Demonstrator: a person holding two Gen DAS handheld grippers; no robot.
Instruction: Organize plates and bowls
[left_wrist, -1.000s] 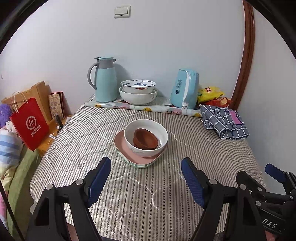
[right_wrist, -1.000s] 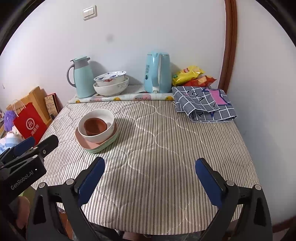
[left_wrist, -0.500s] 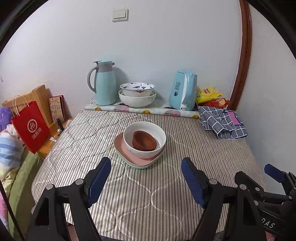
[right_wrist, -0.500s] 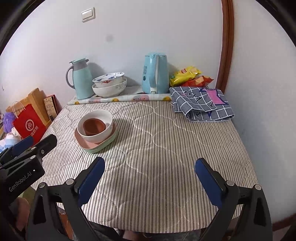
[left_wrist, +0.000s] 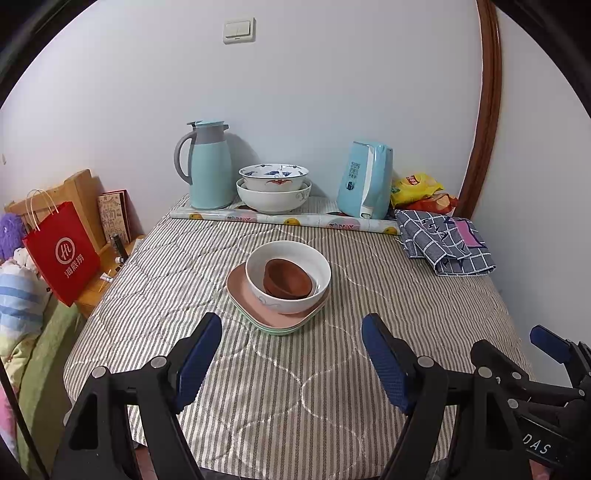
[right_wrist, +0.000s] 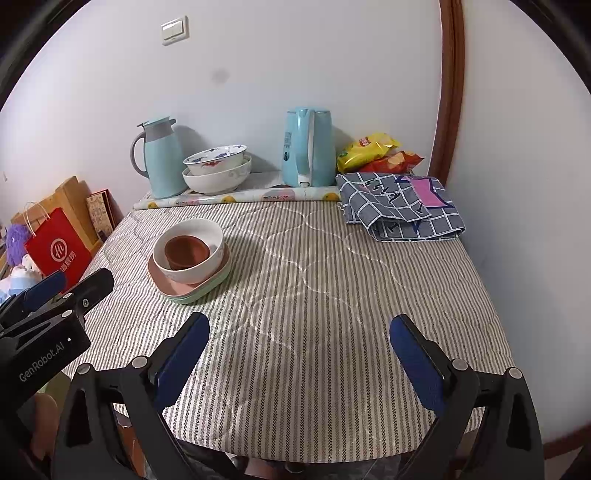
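Left wrist: left gripper (left_wrist: 291, 354) released, empty, hovering at 6 o'clock of the stack: brown bowl (left_wrist: 288, 283) inside white bowl (left_wrist: 288, 275) on plates (left_wrist: 275, 317).

Right wrist: right gripper (right_wrist: 299, 354) released, empty; stack at 10 o'clock on the table (right_wrist: 332, 295).

Pretty plain room here. The back wall (left_wrist: 332, 92) is painted a flat white-grey with a double light switch (left_wrist: 239, 30) up high, and there's a faint smudge (right_wrist: 220, 76) on the paint in the right wrist view. A curved-looking brown wooden door frame (left_wrist: 487, 110) runs up the right side, where the wall turns a corner. The desk (right_wrist: 314, 314) sits pushed against the back wall and is covered with a grey-and-white striped quilted cloth. Left of it there's a low wooden piece of furniture (left_wrist: 103, 280), and some green and striped bedding (left_wrist: 26, 317) down below. Lighting is soft and even, with only mild shadows.
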